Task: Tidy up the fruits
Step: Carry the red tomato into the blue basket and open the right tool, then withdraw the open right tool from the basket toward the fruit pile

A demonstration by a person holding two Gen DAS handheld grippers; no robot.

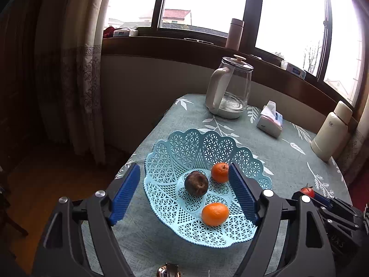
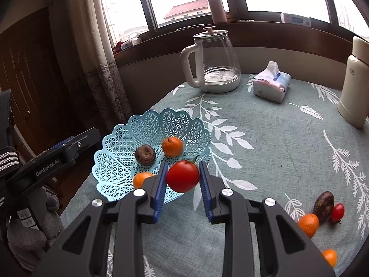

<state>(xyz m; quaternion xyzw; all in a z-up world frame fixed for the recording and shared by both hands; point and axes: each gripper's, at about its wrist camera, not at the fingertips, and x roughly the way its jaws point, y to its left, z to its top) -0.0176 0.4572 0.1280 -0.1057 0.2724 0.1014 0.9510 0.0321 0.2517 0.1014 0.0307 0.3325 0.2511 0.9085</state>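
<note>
Right wrist view has the right claw [image 2: 183,176] clamped on a tomato [image 2: 183,176] over the basket [image 2: 147,124] rim near the tabletop's left edge, left claw [image 1: 184,192] wide and empty, so next it probably just lowers and lets go.

The left gripper [image 1: 184,192] has its two blue fingers wide apart over a light blue plastic basket full of little holes [image 1: 175,147]. In the basket lie a dark brown wrinkly fruit [image 1: 196,183] and two round orange fruits, one at the back [image 1: 219,172] and one at the front [image 1: 215,214]. The basket sits on a green tablecloth with white leaves [image 1: 265,152]. A clear glass kettle with a white handle [image 1: 228,90] stands behind it.
</note>
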